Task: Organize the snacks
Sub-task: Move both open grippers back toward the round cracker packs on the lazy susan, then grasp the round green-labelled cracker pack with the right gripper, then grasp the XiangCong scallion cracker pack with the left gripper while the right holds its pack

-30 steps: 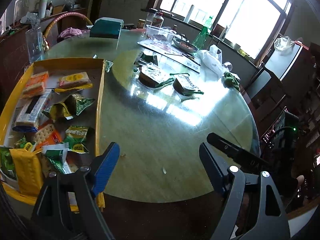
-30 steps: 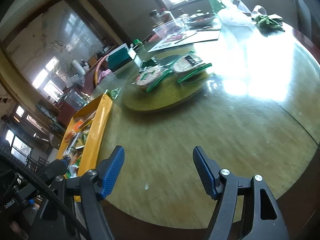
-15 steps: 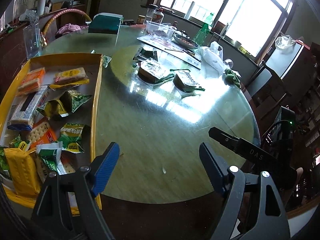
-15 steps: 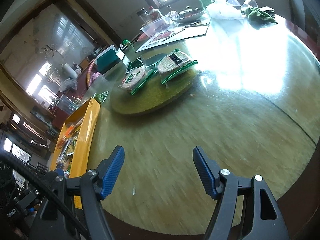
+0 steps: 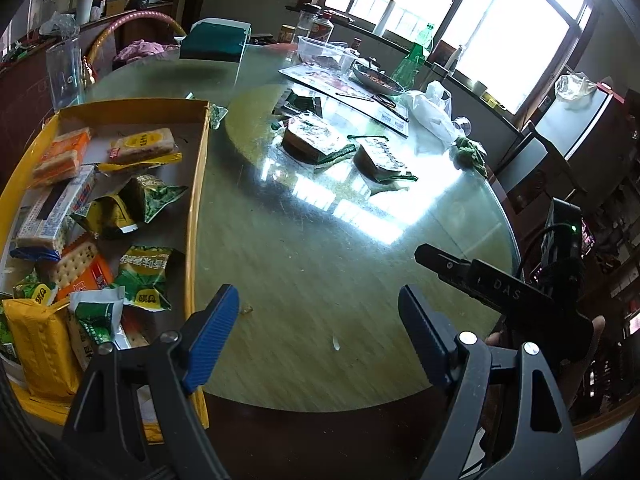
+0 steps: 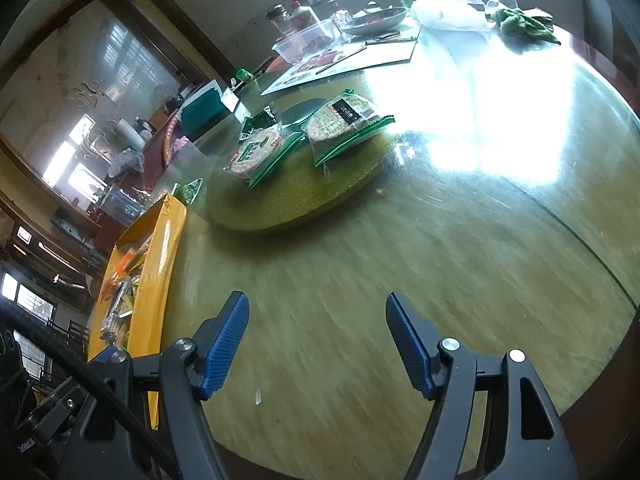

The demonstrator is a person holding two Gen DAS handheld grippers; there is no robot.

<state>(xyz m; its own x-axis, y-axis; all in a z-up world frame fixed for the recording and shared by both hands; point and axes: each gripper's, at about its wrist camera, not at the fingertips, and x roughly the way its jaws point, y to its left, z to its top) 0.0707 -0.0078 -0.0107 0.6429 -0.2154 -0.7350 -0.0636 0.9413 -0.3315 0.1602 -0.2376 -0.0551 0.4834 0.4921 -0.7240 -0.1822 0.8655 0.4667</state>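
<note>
A yellow box [image 5: 199, 184] at the table's left holds several snack packets: orange crackers, green bags [image 5: 146, 276], a yellow pack [image 5: 38, 346]. It also shows in the right wrist view [image 6: 154, 264]. Two bagged snacks [image 5: 314, 140] [image 5: 380, 160] lie on the round turntable [image 6: 296, 196]; they also show in the right wrist view [image 6: 256, 152] [image 6: 340, 116]. My left gripper [image 5: 318, 328] is open and empty above the table's near edge, right of the box. My right gripper [image 6: 316, 336] is open and empty over bare tabletop.
The round glass-topped table [image 5: 320, 248] carries a far clutter: teal box [image 5: 214, 40], clear container [image 5: 324, 52], metal bowl [image 5: 378, 80], green bottle [image 5: 410, 64], white plastic bag [image 5: 434, 110], green cloth [image 5: 470, 152]. A clear cup [image 5: 64, 72] stands behind the box. The other gripper's body [image 5: 500, 292] shows at right.
Both grippers have drifted forward slightly over the table; the views shifted and the tabletop is motion-blurred. Both stay open and empty. No snack has moved.
</note>
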